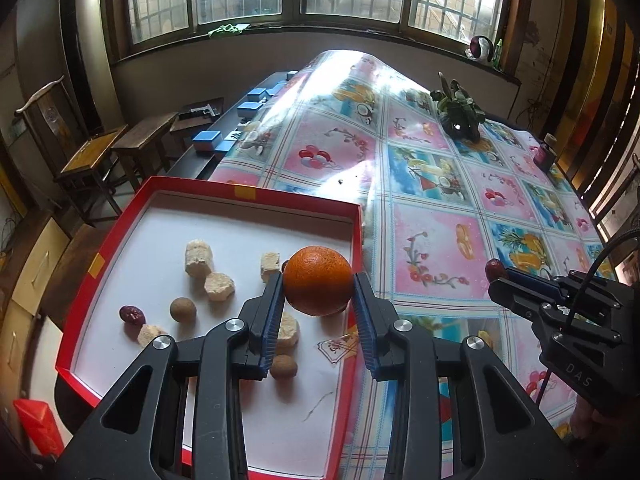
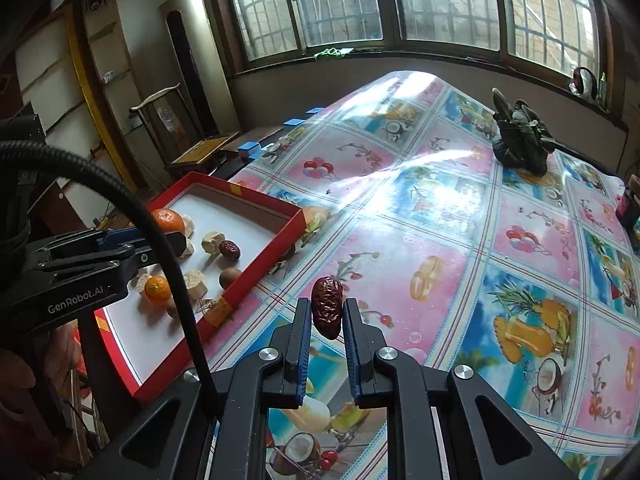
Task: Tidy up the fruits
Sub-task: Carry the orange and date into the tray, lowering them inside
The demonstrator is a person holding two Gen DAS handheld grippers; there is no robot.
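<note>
My left gripper [image 1: 319,288] is shut on an orange [image 1: 318,286] and holds it above the right side of a red tray [image 1: 304,198] with a white floor. In the tray lie several pale chunks [image 1: 198,258], brown round fruits [image 1: 183,309] and a red date [image 1: 132,315]. My right gripper [image 2: 327,312] is shut on a wrinkled red date [image 2: 327,307] over the patterned tablecloth [image 2: 440,240], right of the tray [image 2: 272,204]. The right wrist view also shows the left gripper [image 2: 176,236] with its orange [image 2: 170,220], and a second small orange [image 2: 157,290] on the tray floor.
A dark potted plant [image 1: 460,114] stands far back on the table and a dark bottle [image 1: 545,152] near the right edge. Blue blocks [image 1: 208,138] lie on a dark surface beyond the tray. Wooden chairs [image 1: 96,156] stand at the left below the window.
</note>
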